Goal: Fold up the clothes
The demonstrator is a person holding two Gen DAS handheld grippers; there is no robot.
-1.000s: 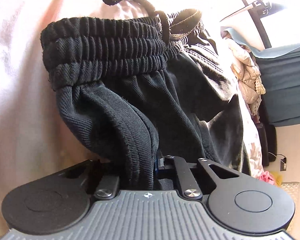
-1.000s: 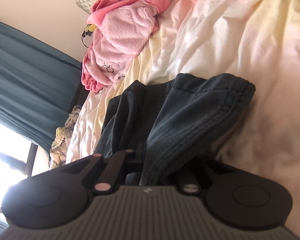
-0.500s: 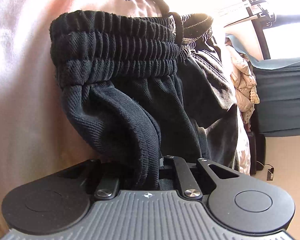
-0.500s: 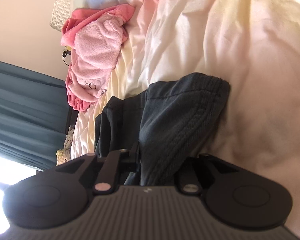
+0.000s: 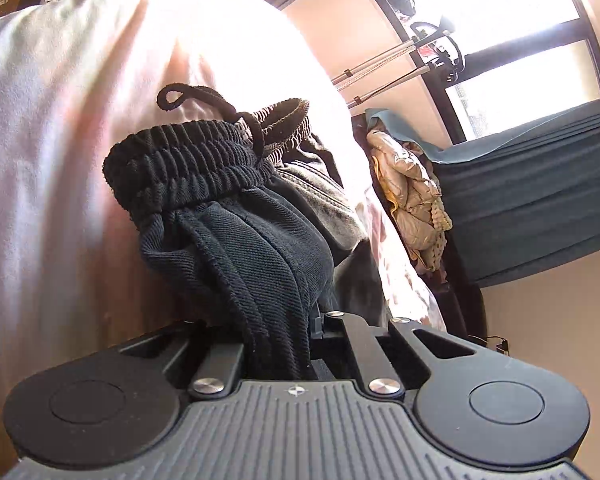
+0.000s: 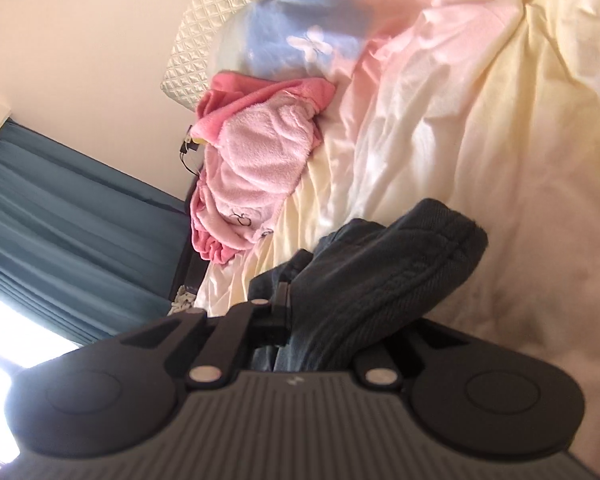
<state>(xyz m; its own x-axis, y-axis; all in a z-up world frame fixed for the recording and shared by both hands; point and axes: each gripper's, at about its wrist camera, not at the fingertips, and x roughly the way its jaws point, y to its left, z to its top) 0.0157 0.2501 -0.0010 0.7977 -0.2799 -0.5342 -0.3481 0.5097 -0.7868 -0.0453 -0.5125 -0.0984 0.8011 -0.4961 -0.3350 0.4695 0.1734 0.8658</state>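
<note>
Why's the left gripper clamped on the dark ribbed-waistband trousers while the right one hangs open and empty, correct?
Not quite. The right gripper is shut on the dark ribbed-waistband trousers too, per the right wrist view. The left gripper is clamped as stated.

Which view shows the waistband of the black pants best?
The left wrist view: the ribbed waistband and drawstring are in plain sight there. The right wrist view shows only a hemmed edge of the pants, no waistband.
</note>
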